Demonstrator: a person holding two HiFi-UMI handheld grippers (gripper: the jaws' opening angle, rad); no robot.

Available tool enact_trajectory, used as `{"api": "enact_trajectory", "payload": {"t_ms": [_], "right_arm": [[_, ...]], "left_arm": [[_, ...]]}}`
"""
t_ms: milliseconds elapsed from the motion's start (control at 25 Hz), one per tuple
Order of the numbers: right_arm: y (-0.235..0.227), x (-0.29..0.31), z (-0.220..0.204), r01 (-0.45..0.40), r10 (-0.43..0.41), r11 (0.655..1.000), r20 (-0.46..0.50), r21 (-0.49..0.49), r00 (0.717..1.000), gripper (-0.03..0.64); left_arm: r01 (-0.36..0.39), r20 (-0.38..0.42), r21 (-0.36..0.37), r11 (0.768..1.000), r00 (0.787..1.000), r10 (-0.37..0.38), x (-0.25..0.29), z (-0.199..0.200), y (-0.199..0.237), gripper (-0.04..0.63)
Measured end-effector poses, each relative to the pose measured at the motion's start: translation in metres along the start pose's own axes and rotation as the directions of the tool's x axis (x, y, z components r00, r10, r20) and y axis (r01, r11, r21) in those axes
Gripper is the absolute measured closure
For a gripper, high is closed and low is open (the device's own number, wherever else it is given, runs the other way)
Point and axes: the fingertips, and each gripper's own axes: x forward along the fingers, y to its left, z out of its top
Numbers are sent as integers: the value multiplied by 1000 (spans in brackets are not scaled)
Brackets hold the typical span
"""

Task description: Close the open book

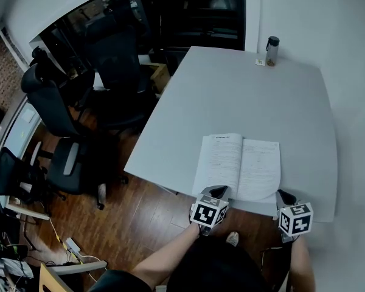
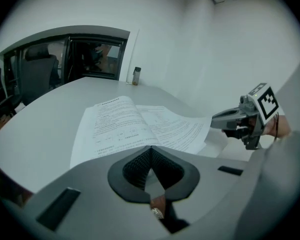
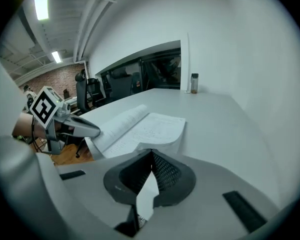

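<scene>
Grey desk (image 1: 231, 90) bearing an open book (image 1: 238, 165), flat and pages up, close to its near edge. The left gripper (image 1: 218, 192) is at the near edge of the left page, fingers pressed together. The right gripper (image 1: 284, 194) is by the near right corner, fingers likewise closed tight.

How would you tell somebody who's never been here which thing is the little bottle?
Start at the big pale grey table and go to its far corner, by the white wall. The small bottle stands there: see-through, with a dark cap, and upright, while the open book lies flat at the near edge.
</scene>
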Motion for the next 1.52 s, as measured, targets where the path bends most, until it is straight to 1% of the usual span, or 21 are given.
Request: {"api": "enact_trajectory", "payload": {"t_ms": [120,160,240,320,440,560,680,800,880,1040,1240,1400,1520], "right_arm": [[-13,-5,18,51,-51,999,45,3,998,612],[-13,-3,24,54,-53,999,53,-6,997,612],[-4,6,33,33,-32,999,50,-33,998,612],[14,20,33,-12,14,997,25,-71,1000,612],[39,43,24,-78,73,988,-37,-132,997,612],[50,59,7,-116,98,977,-107,-177,989,612],[43,65,-6,-113,85,975,-146,-193,986,612],[21,68,-17,-68,27,973,-183,-221,983,612],[10,69,-24,-60,15,972,-196,-226,980,612],[12,70,-24,-81,38,973,-195,-218,980,612],[17,68,-26,-100,63,976,-186,-195,981,612],[19,67,-29,-104,68,977,-190,-188,979,612],[22,63,-27,-125,95,978,-177,-167,980,612]], "left_arm": [[-26,-5,-23,999,1000,26,-12,-8,11,591],[-32,-7,-29,999,999,32,-16,-12,14,591],[-44,-15,-45,998,999,43,-23,-21,18,591],[-54,-26,-64,996,998,52,-28,-32,20,591],[-61,-41,-94,994,998,57,-31,-46,19,591],[-70,-54,-132,989,997,63,-32,-56,18,591],[-95,-37,-183,979,995,90,-28,-59,24,591],[-140,-11,-234,962,990,141,-27,-55,36,591],[-161,8,-249,955,986,169,-29,-50,40,591],[-177,64,-255,951,978,199,-31,-39,34,591],[-159,156,-227,961,968,197,-36,-15,24,591],[-110,238,-188,976,959,154,-33,7,4,591],[-75,262,-144,987,959,111,-26,20,-13,591]]}}
